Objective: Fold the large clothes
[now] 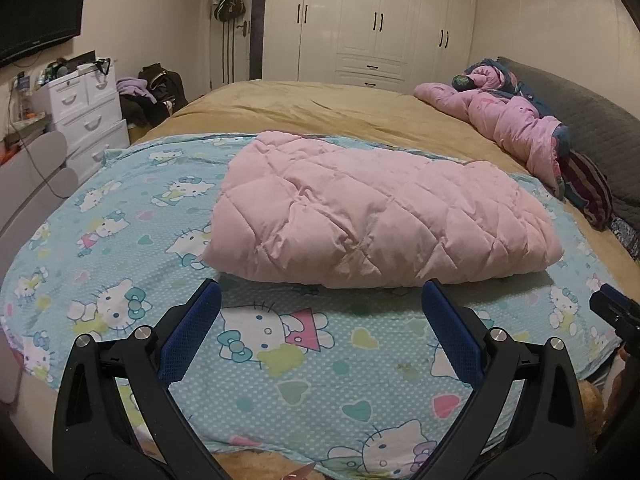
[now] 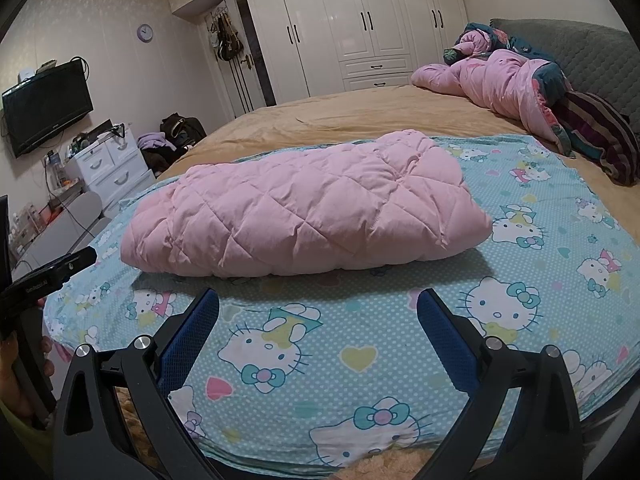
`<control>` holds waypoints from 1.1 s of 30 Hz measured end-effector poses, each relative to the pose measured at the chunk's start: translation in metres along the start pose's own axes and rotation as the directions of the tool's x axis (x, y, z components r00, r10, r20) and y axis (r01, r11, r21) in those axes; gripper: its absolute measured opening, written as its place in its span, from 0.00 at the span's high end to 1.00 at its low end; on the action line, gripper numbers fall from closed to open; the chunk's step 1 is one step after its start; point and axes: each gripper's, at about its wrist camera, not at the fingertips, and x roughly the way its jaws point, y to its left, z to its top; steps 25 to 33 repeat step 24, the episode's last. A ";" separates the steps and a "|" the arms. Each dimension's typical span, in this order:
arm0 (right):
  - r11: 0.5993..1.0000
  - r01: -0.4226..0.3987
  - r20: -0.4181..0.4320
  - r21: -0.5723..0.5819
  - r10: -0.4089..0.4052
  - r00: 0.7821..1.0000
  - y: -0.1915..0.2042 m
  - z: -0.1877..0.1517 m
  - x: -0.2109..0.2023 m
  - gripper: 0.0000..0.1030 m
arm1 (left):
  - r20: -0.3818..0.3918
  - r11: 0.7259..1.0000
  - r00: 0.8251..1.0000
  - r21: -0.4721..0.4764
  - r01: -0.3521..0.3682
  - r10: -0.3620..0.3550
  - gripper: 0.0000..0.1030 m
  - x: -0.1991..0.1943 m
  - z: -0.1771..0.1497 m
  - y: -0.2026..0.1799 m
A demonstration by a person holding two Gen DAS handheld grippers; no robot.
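The puffy pink quilted garment [image 1: 376,212] lay folded into a thick bundle on the pale-blue cartoon-cat printed sheet [image 1: 280,360], itself spread over the tan-covered bed [image 1: 320,108]. Its long axis ran left to right, crosswise to both grippers, and it sat ahead of them, apart from every fingertip. The left gripper [image 1: 320,292] faced the garment's near edge almost squarely; the right gripper [image 2: 318,300] faced the bundle's right half, with the garment stretching away to its left. Neither looked clearly nearer. Both grippers were spread wide and released, blue pads [image 2: 192,344] clear of the sheet, holding nothing. The fold seemed nearly finished.
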 end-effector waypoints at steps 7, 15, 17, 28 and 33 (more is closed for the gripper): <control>1.000 0.011 -0.003 -0.012 -0.012 1.000 0.000 0.000 0.001 0.04 | -0.011 1.000 0.999 0.003 -0.030 0.030 0.09 0.003 -0.003 -0.002; 0.999 0.033 -0.002 -0.004 -0.033 0.999 -0.004 0.000 -0.001 0.04 | -0.032 0.999 0.998 -0.016 -0.050 0.049 0.09 0.005 -0.008 0.003; 0.999 0.053 0.000 0.014 -0.053 0.999 -0.012 -0.001 -0.004 0.04 | -0.057 0.998 0.997 -0.043 -0.049 0.046 0.09 0.011 -0.007 0.011; 0.880 0.417 -0.028 0.229 -0.422 0.906 -0.150 -0.036 -0.041 0.04 | -0.129 0.977 0.978 -0.116 -0.178 0.162 0.09 0.045 0.008 0.095; 0.880 0.417 -0.028 0.229 -0.422 0.906 -0.150 -0.036 -0.041 0.04 | -0.129 0.977 0.978 -0.116 -0.178 0.162 0.09 0.045 0.008 0.095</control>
